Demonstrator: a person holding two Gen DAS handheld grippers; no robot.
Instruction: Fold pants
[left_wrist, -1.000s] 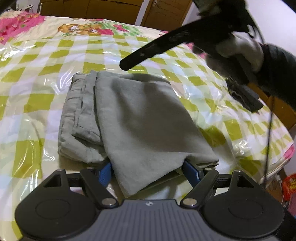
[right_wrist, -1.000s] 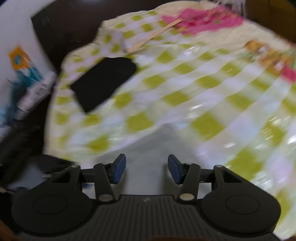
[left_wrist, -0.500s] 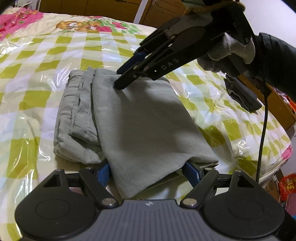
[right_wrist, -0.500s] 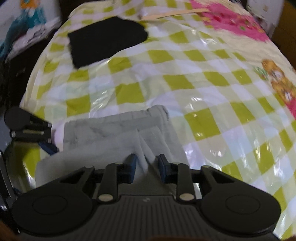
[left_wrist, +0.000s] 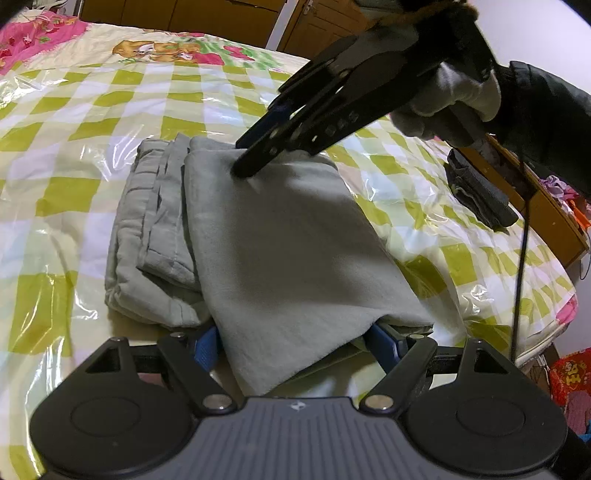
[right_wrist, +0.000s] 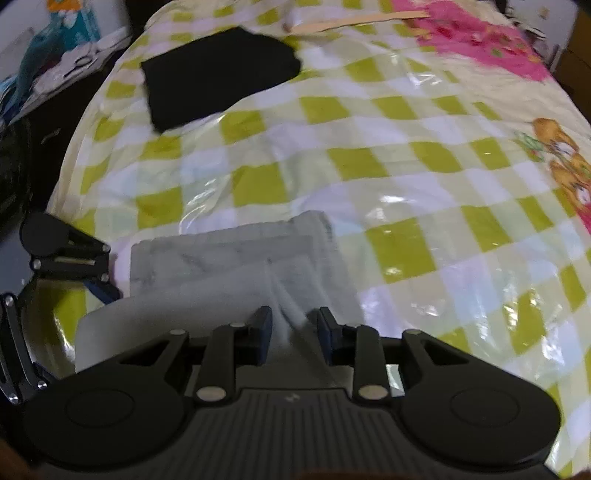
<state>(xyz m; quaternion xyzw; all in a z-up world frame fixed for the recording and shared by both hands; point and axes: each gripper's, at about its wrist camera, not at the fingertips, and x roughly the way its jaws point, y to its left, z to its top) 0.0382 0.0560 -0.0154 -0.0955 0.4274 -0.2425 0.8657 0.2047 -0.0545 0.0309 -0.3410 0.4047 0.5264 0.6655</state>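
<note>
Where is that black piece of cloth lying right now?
In the right wrist view the black cloth lies flat at the far left corner of the checked bedspread, well beyond the folded grey pants and apart from them.

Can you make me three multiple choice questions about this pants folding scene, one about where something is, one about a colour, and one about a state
1. Where does the black folded cloth lie?
A. On top of the grey pants
B. On the checked bedcover, apart from the pants, near the bed's edge
C. Between the left gripper's fingers

2. What colour are the pants being folded?
A. Light grey
B. Dark blue
C. Red

3. What state is the left gripper in?
A. Shut tight on a pink cloth
B. Out of view
C. Open, its fingers spread either side of the pants' near edge

Answers:
1. B, the right wrist view shows it on the bedcover well beyond the pants.
2. A, the folded stack is pale grey in both views.
3. C, the blue pads sit wide apart with the fabric's near edge over the gap.
</note>
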